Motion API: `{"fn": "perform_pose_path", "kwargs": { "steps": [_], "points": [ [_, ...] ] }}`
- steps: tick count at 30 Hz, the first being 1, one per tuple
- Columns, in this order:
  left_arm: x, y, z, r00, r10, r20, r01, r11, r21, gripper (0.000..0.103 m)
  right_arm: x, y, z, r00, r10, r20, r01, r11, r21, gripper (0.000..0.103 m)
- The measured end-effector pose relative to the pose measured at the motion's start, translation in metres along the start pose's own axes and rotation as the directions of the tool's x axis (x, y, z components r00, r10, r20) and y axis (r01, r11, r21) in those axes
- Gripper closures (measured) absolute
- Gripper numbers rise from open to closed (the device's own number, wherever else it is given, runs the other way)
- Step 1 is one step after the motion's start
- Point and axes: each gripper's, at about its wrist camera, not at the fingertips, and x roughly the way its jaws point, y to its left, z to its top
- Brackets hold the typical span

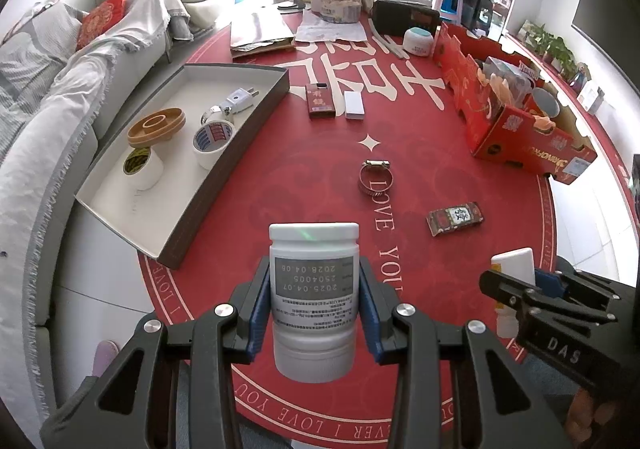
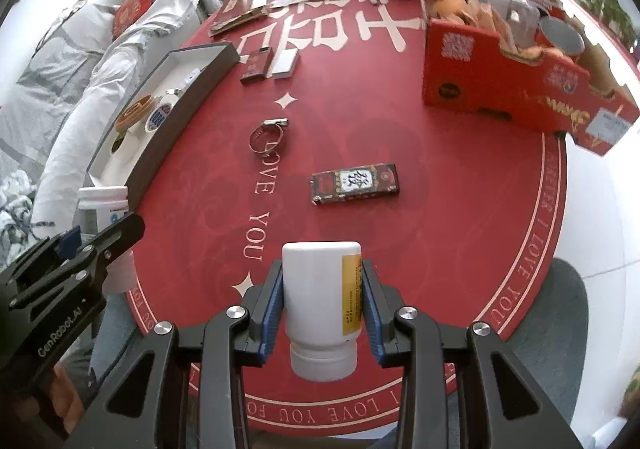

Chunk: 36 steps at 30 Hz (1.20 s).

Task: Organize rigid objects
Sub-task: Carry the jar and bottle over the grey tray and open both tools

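The left claw (image 1: 315, 301) reaches forward, level over the near edge of the red bench (image 1: 440, 177), its blue pads (image 1: 258, 301) clamped on either side of a white jar (image 1: 314, 297) whose grey label reads upside down in the left wrist view — the lid end points away from the claw. To its right and about level with it, the right claw (image 2: 322, 301) points the same way over the same near edge and is clamped on a white bottle (image 2: 320, 309) with a yellow label, the narrower neck end toward the claw's base. Each claw shows at the edge of the other's view, and both loads appear lifted clear of the bench, though the gap beneath cannot be seen outright. Ahead of the left claw and off to its left sits an open tray (image 1: 224, 153) with a white floor, holding two tape rolls (image 1: 212, 139), a tan disc (image 1: 158, 126) and a white plug (image 1: 240, 100). Straight ahead of both claws a metal hose clamp (image 1: 375, 177) lies on the bench; nearer the right claw lies a small dark packet (image 2: 355, 182) — flat, well apart from the clamp. Farther ahead lie a dark red box (image 1: 320, 100) and a white block (image 1: 354, 105) just beside it. Ahead and to the right of the right claw stands a red carton (image 2: 500, 81) full of goods.
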Motion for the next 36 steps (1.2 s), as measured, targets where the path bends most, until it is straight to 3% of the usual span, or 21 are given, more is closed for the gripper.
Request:
{"fn": "perform_pose_path", "kwargs": {
  "steps": [12,17,21,29,36],
  "points": [
    [-0.006,0.002,0.003,1.0,0.006,0.012,-0.006,1.0,-0.007,0.061,0.0,-0.007,0.0,1.0,0.013,0.0,-0.013,0.999,0.033,0.066],
    [-0.028,0.014,0.02,0.999,-0.022,0.046,0.025,0.998,-0.06,0.061,-0.02,-0.003,0.007,0.998,0.013,0.063,-0.014,1.0,0.018,0.066],
    [-0.058,0.023,0.042,0.993,-0.069,0.099,0.08,0.991,-0.11,0.061,-0.043,0.008,0.022,0.991,0.066,0.119,-0.068,0.998,0.014,0.066],
    [-0.125,0.031,0.102,0.968,-0.094,0.231,0.126,0.984,-0.129,0.061,-0.097,0.059,0.079,0.948,0.202,0.246,-0.186,0.979,-0.087,0.066],
    [-0.166,0.055,0.148,0.942,-0.038,0.334,0.106,0.976,-0.189,0.061,-0.134,0.096,0.132,0.908,0.282,0.309,-0.241,0.957,-0.163,0.066]
  ]
}}
